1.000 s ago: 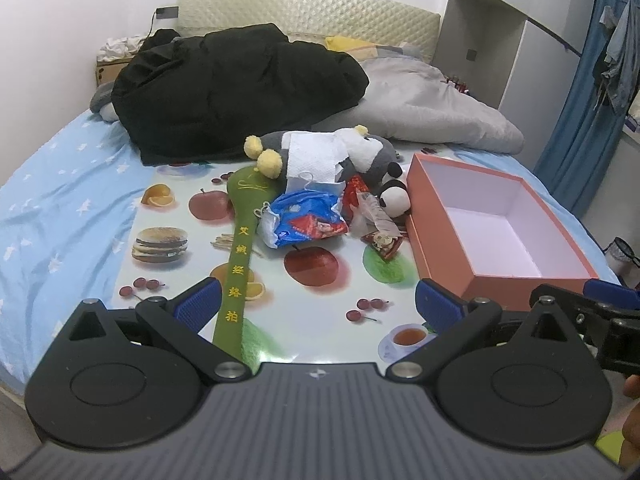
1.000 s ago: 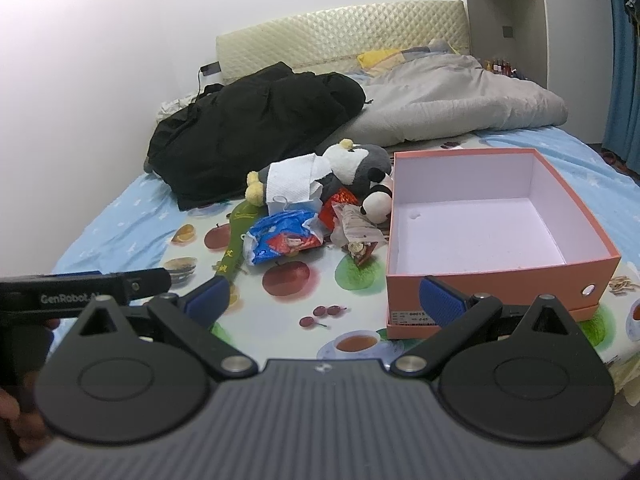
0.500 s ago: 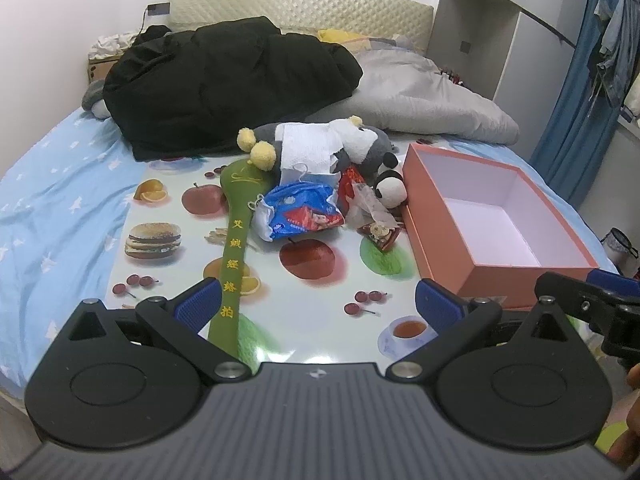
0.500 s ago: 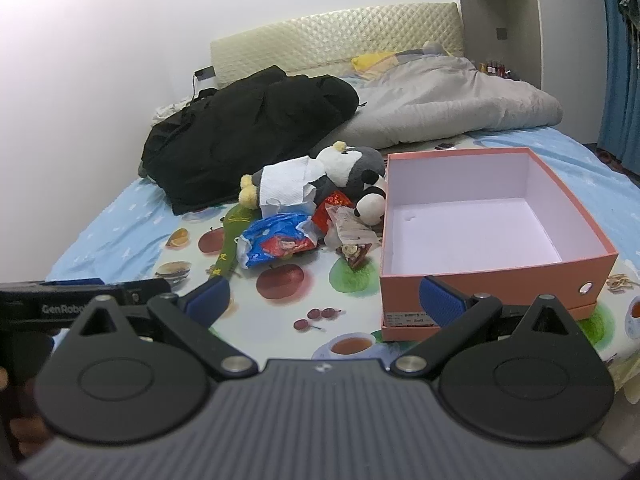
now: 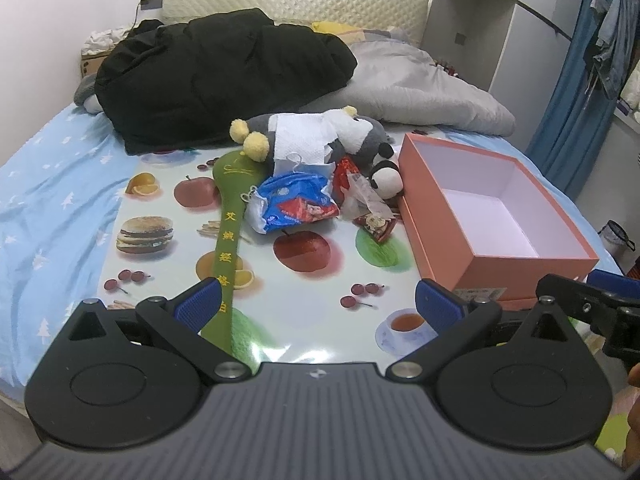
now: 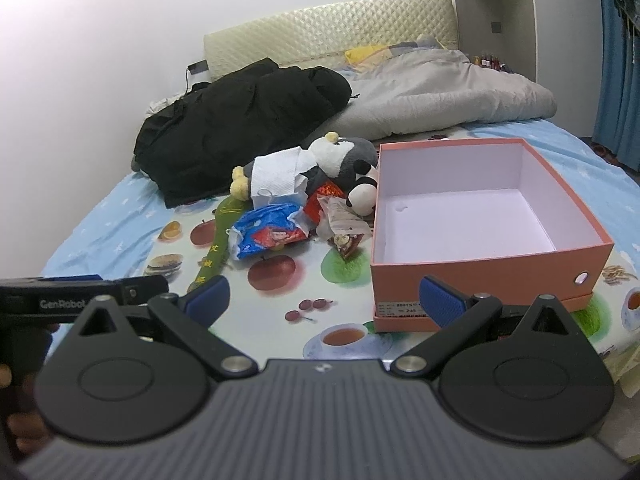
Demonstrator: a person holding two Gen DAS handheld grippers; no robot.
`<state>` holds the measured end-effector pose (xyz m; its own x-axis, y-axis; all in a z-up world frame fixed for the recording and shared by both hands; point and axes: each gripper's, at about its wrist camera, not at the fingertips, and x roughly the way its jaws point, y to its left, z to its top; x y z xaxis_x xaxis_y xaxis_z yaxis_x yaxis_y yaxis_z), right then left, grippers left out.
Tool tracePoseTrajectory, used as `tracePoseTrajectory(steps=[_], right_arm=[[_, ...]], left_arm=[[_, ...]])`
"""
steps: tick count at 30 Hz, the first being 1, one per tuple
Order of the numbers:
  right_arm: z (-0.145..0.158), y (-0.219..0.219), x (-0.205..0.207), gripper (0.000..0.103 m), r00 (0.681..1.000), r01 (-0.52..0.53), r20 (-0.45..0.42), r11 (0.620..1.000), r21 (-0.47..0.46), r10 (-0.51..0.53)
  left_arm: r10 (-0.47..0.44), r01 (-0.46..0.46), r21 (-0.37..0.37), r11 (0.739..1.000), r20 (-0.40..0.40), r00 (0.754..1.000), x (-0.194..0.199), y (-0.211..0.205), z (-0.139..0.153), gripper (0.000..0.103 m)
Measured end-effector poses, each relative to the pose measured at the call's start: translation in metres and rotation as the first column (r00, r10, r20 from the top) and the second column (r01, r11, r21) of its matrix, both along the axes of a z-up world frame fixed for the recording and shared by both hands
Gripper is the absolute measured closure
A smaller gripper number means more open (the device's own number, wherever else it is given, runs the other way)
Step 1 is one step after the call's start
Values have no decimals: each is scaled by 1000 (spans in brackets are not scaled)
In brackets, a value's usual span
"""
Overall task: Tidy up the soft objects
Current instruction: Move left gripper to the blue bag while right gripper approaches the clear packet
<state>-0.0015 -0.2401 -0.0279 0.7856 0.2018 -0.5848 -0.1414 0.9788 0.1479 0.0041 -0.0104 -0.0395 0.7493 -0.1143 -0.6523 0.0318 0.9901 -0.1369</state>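
I hold my left gripper (image 5: 318, 306) low over the near edge of the fruit-printed mat (image 5: 168, 280) that covers the bed, its blue-padded fingers (image 5: 199, 306) spread wide with nothing between them, the left pad just over the near end of a long green fabric paddle (image 5: 229, 216) with yellow characters that runs from the near edge toward the middle of the mat. At the paddle's far end sits the pile of soft things: a grey and white plush toy (image 5: 360, 136) with yellow feet lying on its side, a white tissue (image 5: 300, 142) draped over it, a crumpled blue snack bag (image 5: 292, 206) in front, a red packet (image 5: 346, 172) and clear wrappers (image 5: 366, 202) just beside that, and a small panda plush (image 5: 386, 178) touching the left wall of the open orange box (image 5: 436, 224), which stands empty on the right side of the mat. Behind the pile a black jacket (image 5: 224, 76) and a grey duvet (image 5: 420, 92) lie toward the headboard. My right gripper (image 6: 324, 300) hovers at the near right corner, also spread wide and empty, its right finger in front of the box's near wall (image 6: 492, 280), with the left gripper's body showing at the left edge of its view
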Motion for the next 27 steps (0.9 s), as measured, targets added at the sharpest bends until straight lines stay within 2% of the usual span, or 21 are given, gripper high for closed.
tracePoseTrajectory(steps=[12,16,20,27], right_arm=[[-14,-5,14,0,999,-2,-41,1000,27,3],[-18,-4,22,0,998,-7,-68,999,48,11],[-18,-3,25,0,998,-1,-65,999,45,4],[-19,0,37,0,999,-4,-53,998,55,7]], left_arm=[[-26,25,-8,1000,-23,999,17,2,-18,0],[-2,2,-24,1000,-37,999,25,7,-23,0],[3,-6,-51,999,-55,998,32,14,-27,0],[-28,26,-68,997,-33,999,41,18,-32,0]])
